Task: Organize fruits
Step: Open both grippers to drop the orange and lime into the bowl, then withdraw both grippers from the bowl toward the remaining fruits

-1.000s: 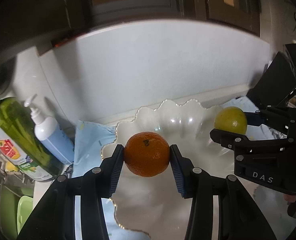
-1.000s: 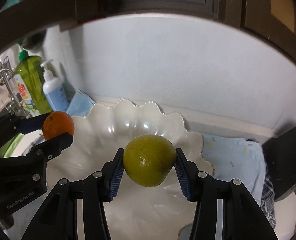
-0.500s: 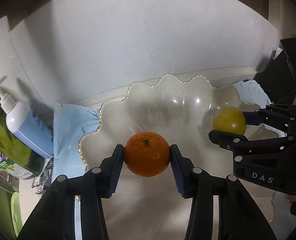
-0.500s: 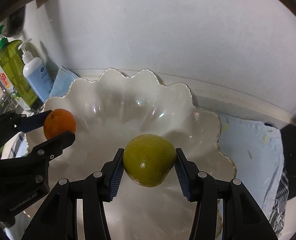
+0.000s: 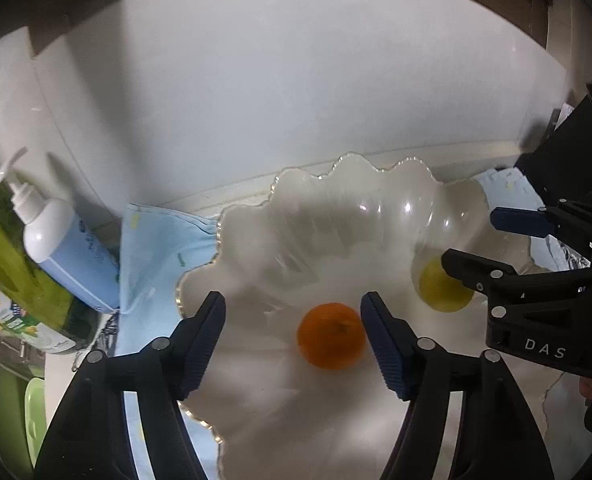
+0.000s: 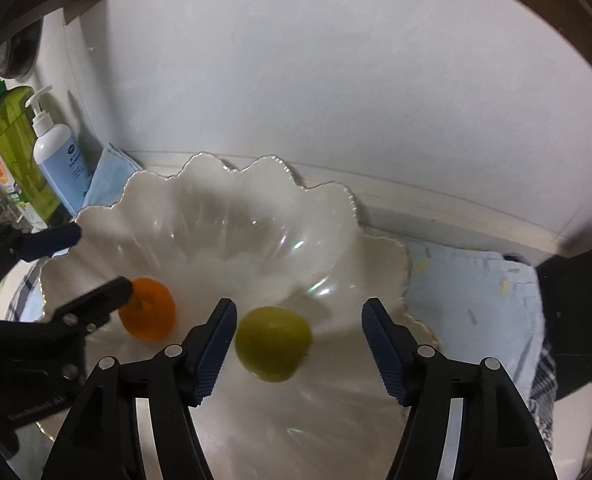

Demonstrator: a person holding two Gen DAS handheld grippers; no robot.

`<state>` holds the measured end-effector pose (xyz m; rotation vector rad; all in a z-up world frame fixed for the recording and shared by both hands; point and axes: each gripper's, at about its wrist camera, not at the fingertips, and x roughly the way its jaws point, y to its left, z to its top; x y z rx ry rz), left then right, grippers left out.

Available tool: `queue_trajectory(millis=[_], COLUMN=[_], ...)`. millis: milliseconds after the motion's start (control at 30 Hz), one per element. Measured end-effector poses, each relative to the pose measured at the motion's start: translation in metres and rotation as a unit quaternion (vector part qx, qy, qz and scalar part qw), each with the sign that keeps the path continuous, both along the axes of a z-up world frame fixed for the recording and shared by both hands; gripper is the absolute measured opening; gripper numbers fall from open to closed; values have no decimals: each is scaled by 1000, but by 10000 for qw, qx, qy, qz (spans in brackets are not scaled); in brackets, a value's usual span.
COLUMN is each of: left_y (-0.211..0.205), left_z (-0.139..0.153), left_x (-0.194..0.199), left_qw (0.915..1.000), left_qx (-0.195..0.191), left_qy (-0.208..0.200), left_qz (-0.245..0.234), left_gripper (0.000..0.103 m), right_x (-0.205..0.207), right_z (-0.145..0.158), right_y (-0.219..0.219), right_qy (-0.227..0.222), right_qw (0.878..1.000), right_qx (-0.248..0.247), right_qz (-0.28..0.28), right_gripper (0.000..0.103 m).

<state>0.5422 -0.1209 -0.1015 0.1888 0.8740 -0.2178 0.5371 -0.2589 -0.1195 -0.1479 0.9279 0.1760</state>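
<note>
Left tongs: spread wide, gripping nothing, tilted down over the near part of the bowl, blue pads facing inward. Orange: lying free in the bowl floor between the left pads, nearer the right-hand pad; whether it touches that pad cannot be told. Right tongs: likewise spread and empty, tilted down over the bowl from the right side. Lime: yellow-green, lying free in the bowl between the right pads, closer to the left-hand one, clear of both. In the left view the right tongs enter from the right edge, one finger crossing in front of the lime; in the right view the left tongs enter from the left edge, one finger overlapping the orange. Bowl: white, scalloped rim, resting on a pale blue cloth on the bench. Orange and lime lie near each other, apart. Left of the bowl, against the white wall: pump bottle, white and blue, upright; beside it a green bottle.
</note>
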Motion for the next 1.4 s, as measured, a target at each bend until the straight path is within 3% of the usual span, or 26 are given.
queue_trajectory(millis=[300, 400, 633, 1000, 1400], left_y=[7, 10, 18, 34, 56], left_z=[29, 43, 73, 109, 123], left_x=[-25, -38, -79, -146, -213], left_qw=[9993, 9985, 9950, 9882, 9831], left_qx=[1, -26, -33, 19, 20], left_qy=[-365, -550, -992, -1518, -1784], left_qz=[36, 72, 107, 220, 417], left_gripper=[83, 87, 94, 98, 100], right_x=[-24, -34, -71, -132, -207], right_z=[27, 36, 62, 98, 124], right_y=[-4, -1, -3, 7, 24], right_qy=[-267, -404, -755, -1428, -2071], right_qw=[9995, 9989, 9963, 9892, 9775], right_qx=[174, 246, 408, 337, 330], right_qz=[34, 18, -77, 35, 214], right_gripper=[66, 74, 76, 80, 80])
